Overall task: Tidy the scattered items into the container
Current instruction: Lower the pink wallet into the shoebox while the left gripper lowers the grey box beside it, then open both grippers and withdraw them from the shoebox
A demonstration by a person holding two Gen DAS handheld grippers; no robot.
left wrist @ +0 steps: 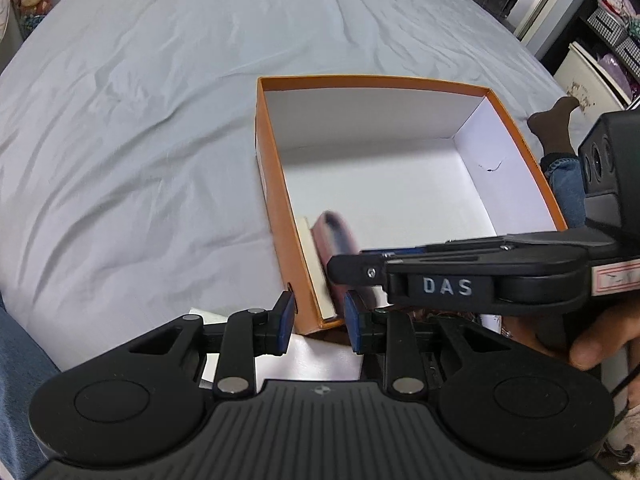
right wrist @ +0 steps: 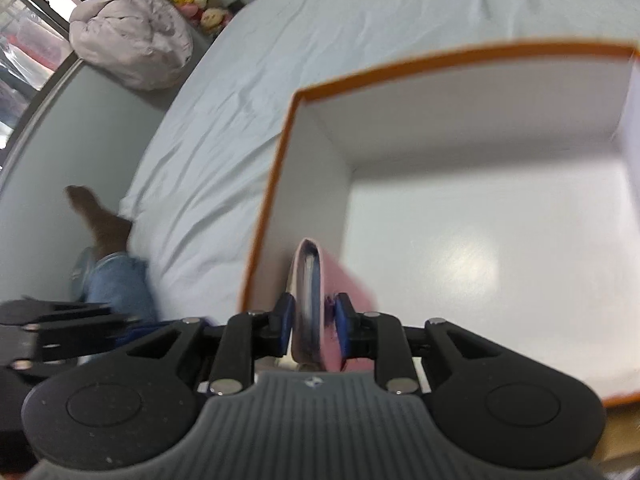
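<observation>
The right tongs (right wrist: 310,322) are reaching into the near-left corner of the orange box (left wrist: 516,120), and a pink book (right wrist: 320,280) is standing on edge between their blue pads; the picture is blurred there and a thin gap seems to show on either side, so I am reading them as letting go rather than clenching, though that is a judgement. The left tongs (left wrist: 320,316) are hanging released and empty, straddling the near-left corner of the box with one pad outside the wall and one pad over the inside. Seen from the left wrist, the pink book is leaning inside the box against a cream-edged book (left wrist: 314,268) that is standing along the box's left wall. So at least two things appear to be in the box already, and the rest of its white floor is lying bare. Some white paper (left wrist: 320,356) is showing just outside the near corner of the box, under the left tongs, and may still need putting away; no other loose items are showing on the bed (left wrist: 140,120). The two tools are crowding each other at that corner, with the box wall between the left pads, so pulling back calls for care, while beyond the box's far and left sides the bed is lying open.
</observation>
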